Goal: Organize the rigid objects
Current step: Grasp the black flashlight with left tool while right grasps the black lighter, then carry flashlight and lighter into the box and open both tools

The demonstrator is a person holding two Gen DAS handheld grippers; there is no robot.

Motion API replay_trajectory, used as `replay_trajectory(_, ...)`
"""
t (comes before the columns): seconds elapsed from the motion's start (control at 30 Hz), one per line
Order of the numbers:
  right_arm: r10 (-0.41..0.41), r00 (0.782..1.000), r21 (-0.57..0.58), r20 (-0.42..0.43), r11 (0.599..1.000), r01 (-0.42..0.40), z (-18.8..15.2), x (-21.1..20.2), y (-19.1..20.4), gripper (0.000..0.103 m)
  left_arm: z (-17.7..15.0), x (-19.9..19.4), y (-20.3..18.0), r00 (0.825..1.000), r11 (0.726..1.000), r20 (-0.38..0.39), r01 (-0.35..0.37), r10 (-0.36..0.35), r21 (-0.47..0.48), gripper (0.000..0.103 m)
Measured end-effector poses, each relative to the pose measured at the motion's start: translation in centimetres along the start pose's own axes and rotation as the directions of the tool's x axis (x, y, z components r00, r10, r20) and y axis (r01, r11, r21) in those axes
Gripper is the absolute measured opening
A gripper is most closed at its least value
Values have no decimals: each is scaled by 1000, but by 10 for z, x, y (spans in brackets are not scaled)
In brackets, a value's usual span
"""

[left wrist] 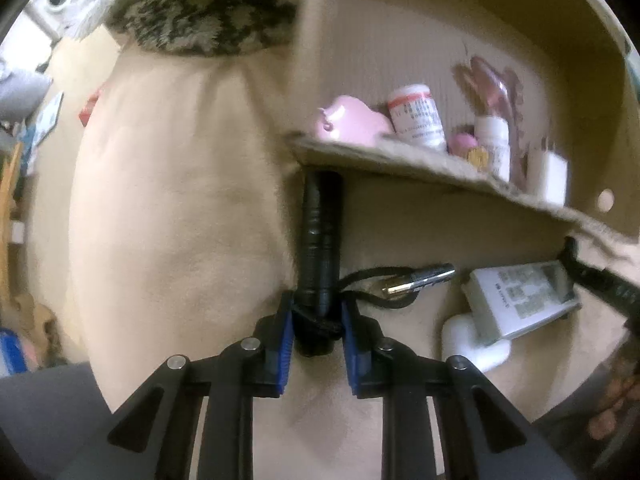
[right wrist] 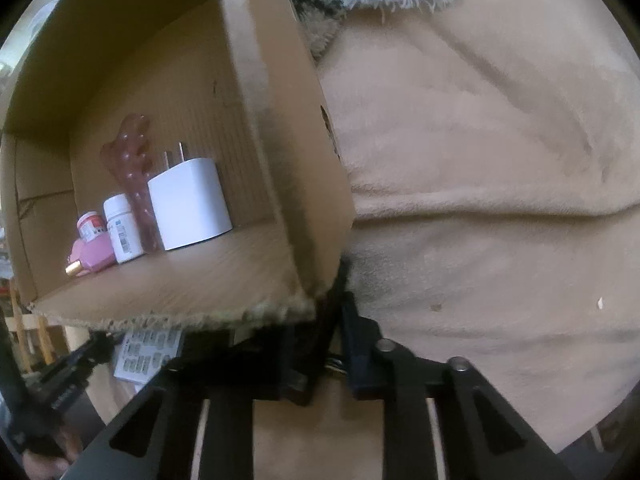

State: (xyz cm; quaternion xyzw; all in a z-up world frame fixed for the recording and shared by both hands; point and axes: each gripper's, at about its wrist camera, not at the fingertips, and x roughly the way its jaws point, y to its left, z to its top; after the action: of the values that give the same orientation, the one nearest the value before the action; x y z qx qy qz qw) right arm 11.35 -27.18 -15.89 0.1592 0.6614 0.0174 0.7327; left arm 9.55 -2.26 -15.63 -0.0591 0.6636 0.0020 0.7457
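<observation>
My left gripper [left wrist: 318, 320] is shut on a black flashlight [left wrist: 321, 240] with a black cord, held just in front of the near wall [left wrist: 400, 160] of a cardboard box. Inside the box stand a pink piggy figure [left wrist: 352, 122], a white pill bottle with a red band [left wrist: 418, 114], a smaller white bottle [left wrist: 494, 146], a pink hex-shaped item [right wrist: 96, 254], a reddish translucent tool [right wrist: 134, 168] and a white charger plug [right wrist: 188, 204]. My right gripper [right wrist: 320, 344] grips the box's near right corner [right wrist: 312, 292]; its jaws are dark and partly hidden.
A beige fleece blanket [left wrist: 168, 200] covers the surface. A metal-tipped pen-like item [left wrist: 420, 278], a white labelled adapter [left wrist: 520, 300] and a white curved piece [left wrist: 472, 344] lie beside the box. A dark patterned rug [left wrist: 200, 8] is behind.
</observation>
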Motion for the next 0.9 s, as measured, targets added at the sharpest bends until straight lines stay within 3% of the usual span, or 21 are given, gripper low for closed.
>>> replay_trajectory(0.17,41,997,-15,62,999,-40,-7,-21,5,17,-7,-37,11,992,996,86,89,-88,-18,20)
replay_trajectory(0.27,32,994,-45,102,999,-28,-20,-38,5,17,-18,-60,10,985,994,131,110,-110,5,20)
replay_trajectory(0.4,78,988,-57,131,996,-71,-37,-57,12,17,-29,-85,23,975,989,168,146,-145,12,20)
replay_trajectory(0.6,146,975,-100,170,986,-130,-49,-87,23,17,-33,-119,16,959,987,230,160,-164,32,20)
replay_trajectory(0.9,280,929,-204,242,951,-234,-66,-141,41,17,-41,-174,5,922,994,371,101,-109,42,20)
